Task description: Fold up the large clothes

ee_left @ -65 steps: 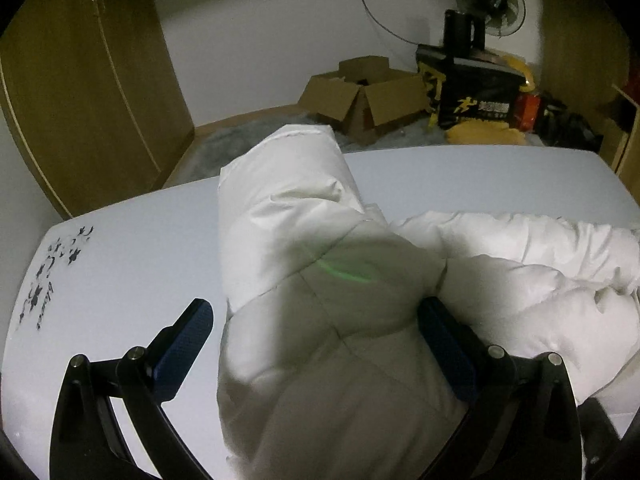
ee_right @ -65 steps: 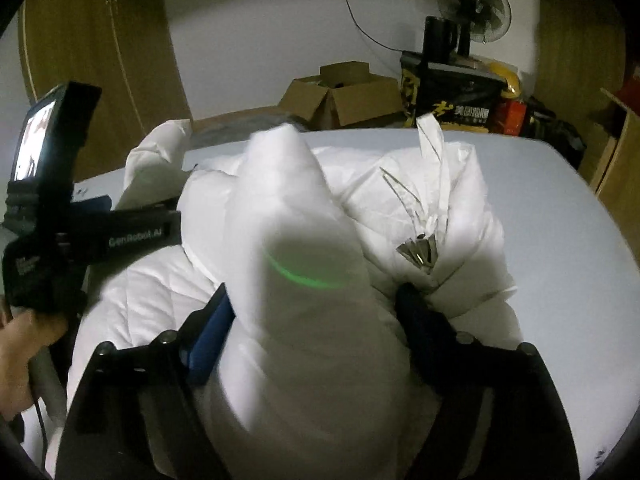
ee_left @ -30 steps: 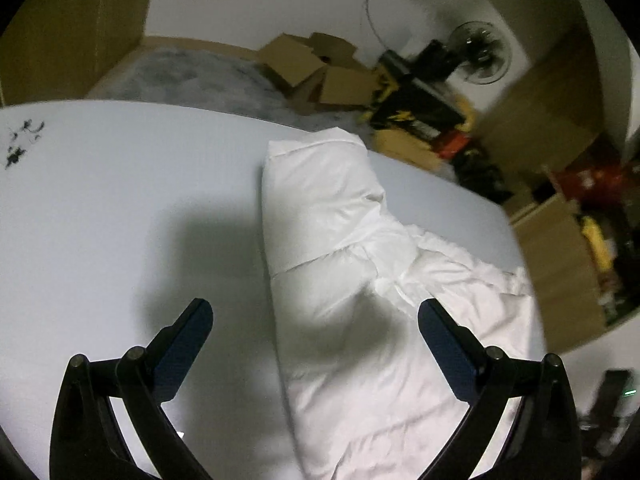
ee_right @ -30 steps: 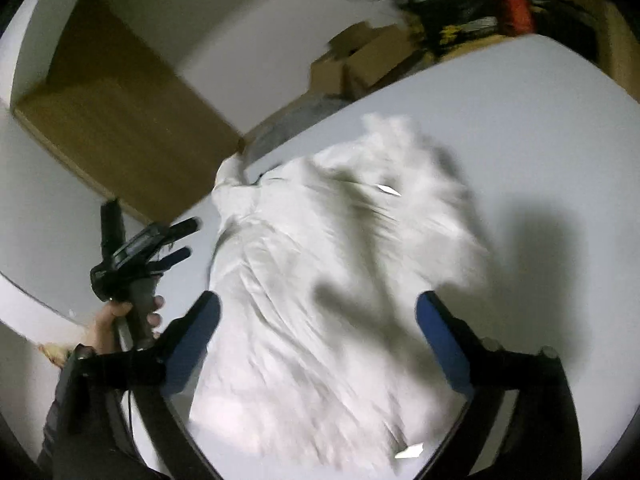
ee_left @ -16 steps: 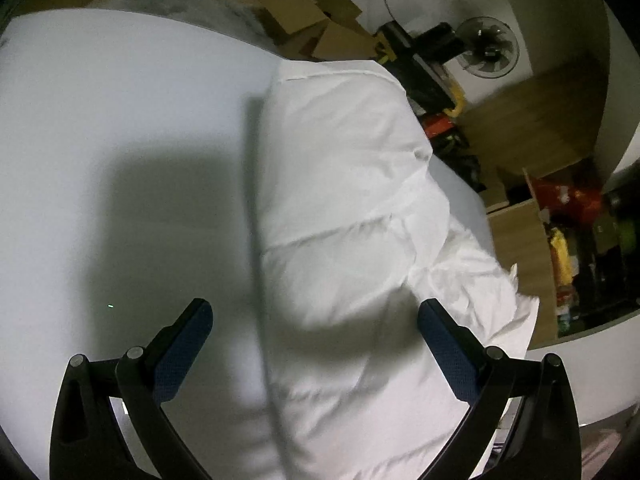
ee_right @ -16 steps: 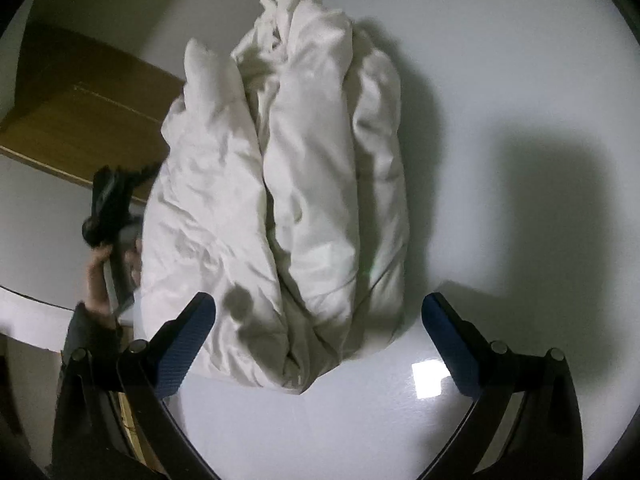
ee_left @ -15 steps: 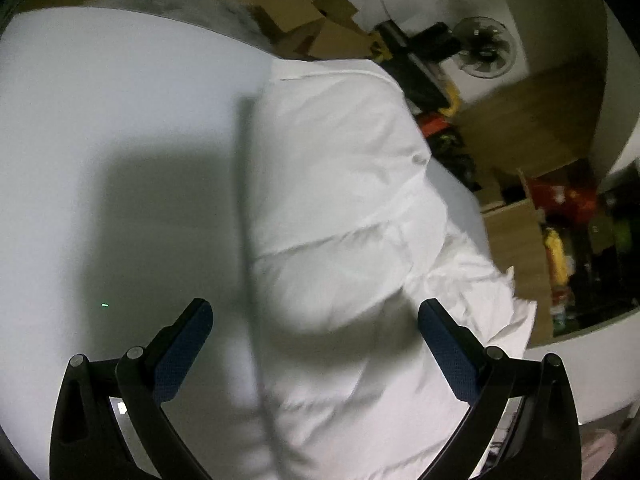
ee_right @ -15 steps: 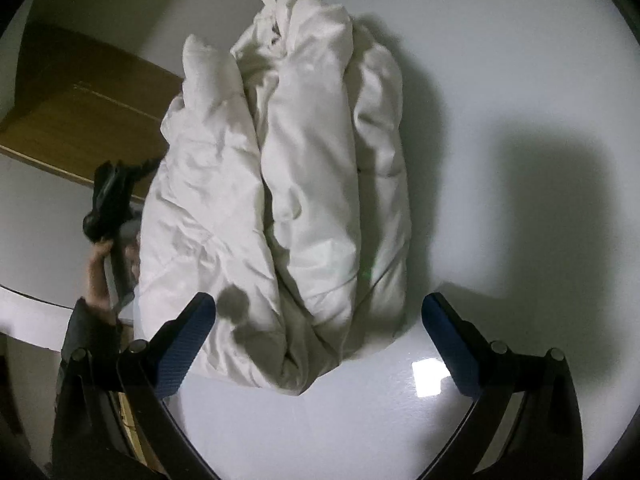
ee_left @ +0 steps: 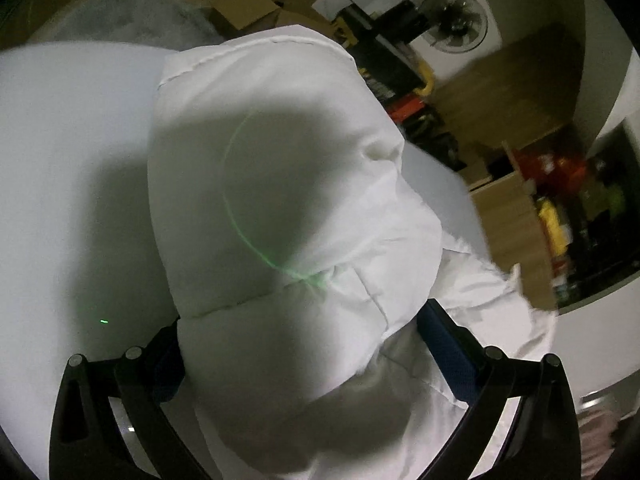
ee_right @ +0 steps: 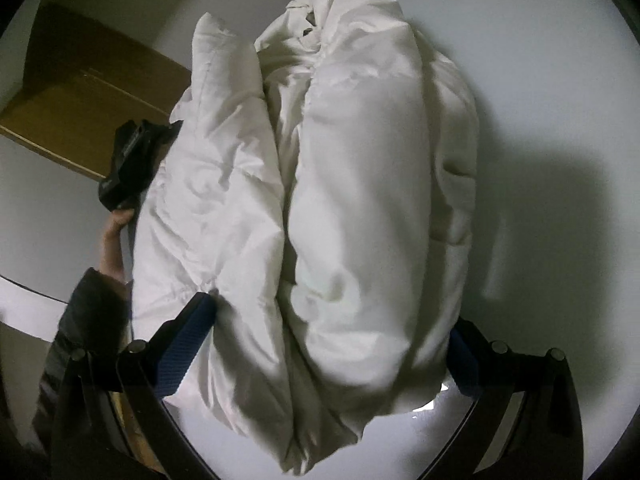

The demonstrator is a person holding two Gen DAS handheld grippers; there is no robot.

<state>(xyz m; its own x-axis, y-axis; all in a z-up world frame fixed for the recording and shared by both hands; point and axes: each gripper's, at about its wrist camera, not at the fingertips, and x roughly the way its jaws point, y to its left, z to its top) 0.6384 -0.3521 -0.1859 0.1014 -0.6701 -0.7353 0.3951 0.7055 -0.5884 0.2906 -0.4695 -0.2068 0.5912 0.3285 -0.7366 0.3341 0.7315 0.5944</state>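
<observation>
White padded jacket (ee_right: 352, 208) — bundled — between spread right gripper (ee_right: 328, 344) fingers

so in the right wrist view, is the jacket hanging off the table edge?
No, the white jacket lies bundled on the white table, with bare tabletop visible beside it.

My right tool (ee_right: 328, 340) is spread wide over the white puffy jacket (ee_right: 320, 208), its blue-padded fingers (ee_right: 186, 338) standing on either side of the near end of the bundle. The jacket lies on the white counter (ee_right: 540, 120) as two long padded rolls side by side, with a crumpled end at the far edge. At the left of the bundle my left hand (ee_right: 114, 236), in a dark sleeve (ee_right: 86, 312), grips the black left tool (ee_right: 132, 160), pressed against the jacket's side.
</observation>
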